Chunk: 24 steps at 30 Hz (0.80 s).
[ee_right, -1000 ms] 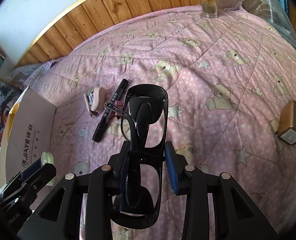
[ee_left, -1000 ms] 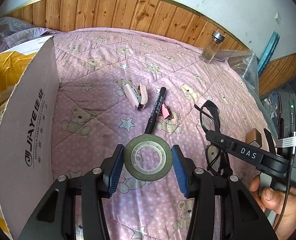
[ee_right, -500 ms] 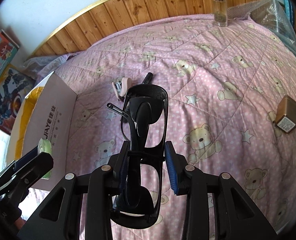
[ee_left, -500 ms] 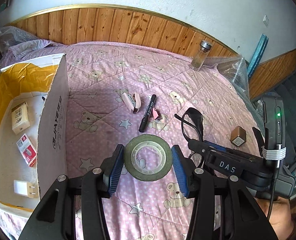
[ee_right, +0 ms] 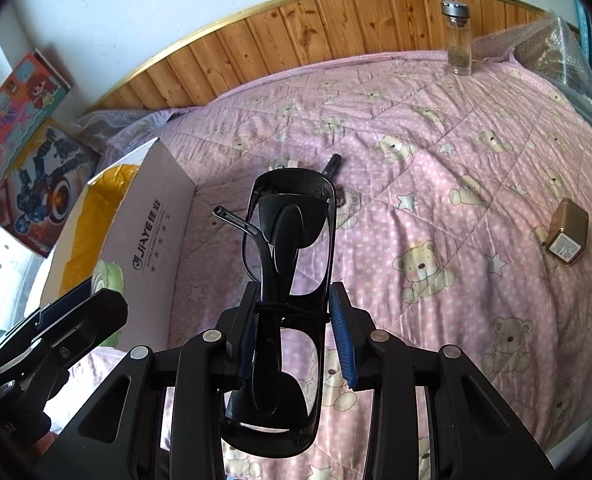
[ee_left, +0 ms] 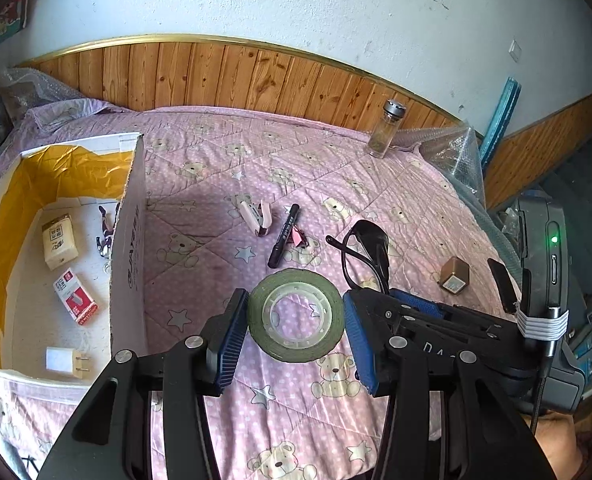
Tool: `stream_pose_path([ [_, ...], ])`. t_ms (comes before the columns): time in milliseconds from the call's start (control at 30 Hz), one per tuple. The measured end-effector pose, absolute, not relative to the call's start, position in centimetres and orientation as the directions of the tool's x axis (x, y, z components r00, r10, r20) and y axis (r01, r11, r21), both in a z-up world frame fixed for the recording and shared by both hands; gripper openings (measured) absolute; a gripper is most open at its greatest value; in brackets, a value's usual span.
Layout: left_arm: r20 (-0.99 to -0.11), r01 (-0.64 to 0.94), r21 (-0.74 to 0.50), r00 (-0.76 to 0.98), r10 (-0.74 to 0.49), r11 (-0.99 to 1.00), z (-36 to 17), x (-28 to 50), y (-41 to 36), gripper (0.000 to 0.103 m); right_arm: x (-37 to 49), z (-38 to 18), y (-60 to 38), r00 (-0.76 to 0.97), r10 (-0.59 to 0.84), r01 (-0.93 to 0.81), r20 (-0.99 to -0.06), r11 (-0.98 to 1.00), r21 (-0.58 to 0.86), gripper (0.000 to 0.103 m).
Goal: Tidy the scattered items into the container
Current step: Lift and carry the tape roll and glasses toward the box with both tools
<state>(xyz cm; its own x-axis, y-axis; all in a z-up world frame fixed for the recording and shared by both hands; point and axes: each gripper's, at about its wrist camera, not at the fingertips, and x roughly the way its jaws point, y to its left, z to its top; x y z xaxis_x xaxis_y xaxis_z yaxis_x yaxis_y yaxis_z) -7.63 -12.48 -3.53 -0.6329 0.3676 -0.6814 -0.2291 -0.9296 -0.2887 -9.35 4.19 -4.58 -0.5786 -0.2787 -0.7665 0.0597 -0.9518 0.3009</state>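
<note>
Mid-carry above the pink quilt [ee_left: 375, 184]: my left gripper [ee_left: 296, 328] clamps a roll of tape [ee_left: 296, 314], my right gripper [ee_right: 294, 340] pinches black glasses [ee_right: 292, 240], one arm splayed. Both hang beside the box [ee_left: 130, 240]; next, I judge, swing over its wall and let go.

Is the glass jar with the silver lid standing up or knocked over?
Standing up. The glass jar with the silver lid sits upright on the pink bear quilt, lid on top.
</note>
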Motion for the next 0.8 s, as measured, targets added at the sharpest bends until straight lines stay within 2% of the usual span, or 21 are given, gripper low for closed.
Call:
stream_pose_path([
  [800, -0.637, -0.199, -0.328, -0.675, 0.372, -0.923, -1.6, -2.5, -16.3, 0.049, -5.0, -1.5, -0.3, -0.598, -0.351, 0.169, -0.721, -0.934, 0.314, 0.036],
])
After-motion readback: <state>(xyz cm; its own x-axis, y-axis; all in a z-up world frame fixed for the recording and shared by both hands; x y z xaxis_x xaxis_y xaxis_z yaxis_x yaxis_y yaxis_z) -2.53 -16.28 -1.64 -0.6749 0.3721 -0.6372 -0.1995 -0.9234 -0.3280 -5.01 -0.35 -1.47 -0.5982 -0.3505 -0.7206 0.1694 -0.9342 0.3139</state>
